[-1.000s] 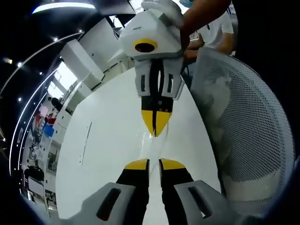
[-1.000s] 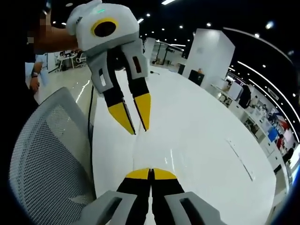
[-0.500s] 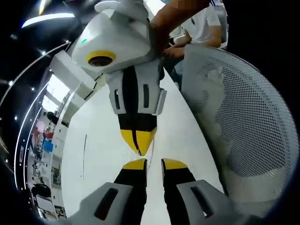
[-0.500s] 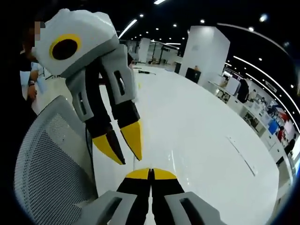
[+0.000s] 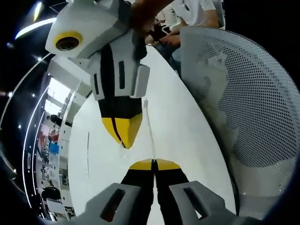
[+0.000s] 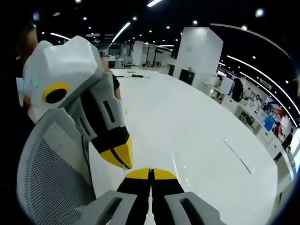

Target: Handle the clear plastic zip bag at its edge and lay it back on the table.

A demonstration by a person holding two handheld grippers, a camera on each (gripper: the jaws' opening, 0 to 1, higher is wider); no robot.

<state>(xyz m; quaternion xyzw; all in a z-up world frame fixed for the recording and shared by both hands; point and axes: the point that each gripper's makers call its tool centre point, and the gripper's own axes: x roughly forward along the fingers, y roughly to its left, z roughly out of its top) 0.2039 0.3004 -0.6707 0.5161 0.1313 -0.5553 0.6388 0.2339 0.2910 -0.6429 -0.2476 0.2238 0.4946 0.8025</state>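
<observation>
The clear zip bag (image 5: 149, 126) is being held low in the centre of the left gripper view, its edge running as a thin line up the frame, over the white table (image 5: 187, 131). It is being pinched between the closed jaws of the left gripper (image 5: 153, 164). The right gripper (image 5: 123, 136), just beside it at centre left, is being kept closed; a grip on the bag cannot be told. In the right gripper view, the right gripper (image 6: 151, 173) is being shown closed at bottom centre.
</observation>
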